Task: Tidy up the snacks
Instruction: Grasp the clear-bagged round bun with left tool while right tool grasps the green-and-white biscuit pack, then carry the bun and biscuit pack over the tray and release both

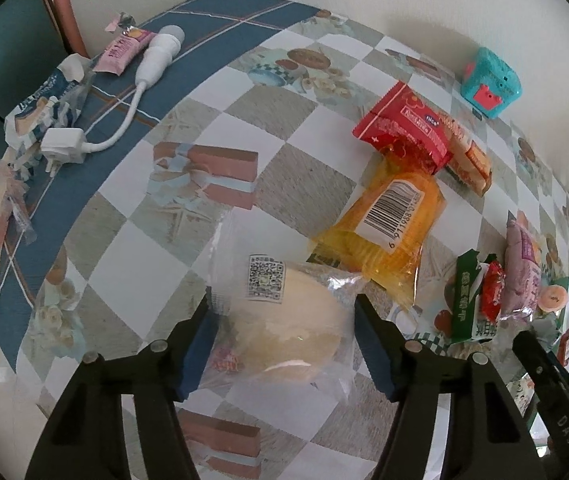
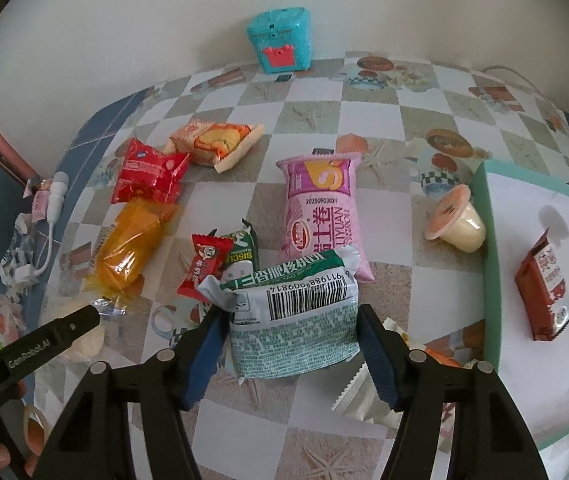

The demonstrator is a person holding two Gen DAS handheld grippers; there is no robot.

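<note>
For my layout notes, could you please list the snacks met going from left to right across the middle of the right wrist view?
Orange packet → small red candy packet → pink roll packet → jelly cup → brown-red packet in the green-rimmed tray.

Plain off-white wall (image 2: 124, 20) behind the far edge of a table (image 1: 316, 168) covered in a checked grey-and-white cloth with a blue border (image 1: 220, 12). Dark blue panel with reddish-brown frame (image 1: 64, 4) past the left corner. Soft, even light.
</note>
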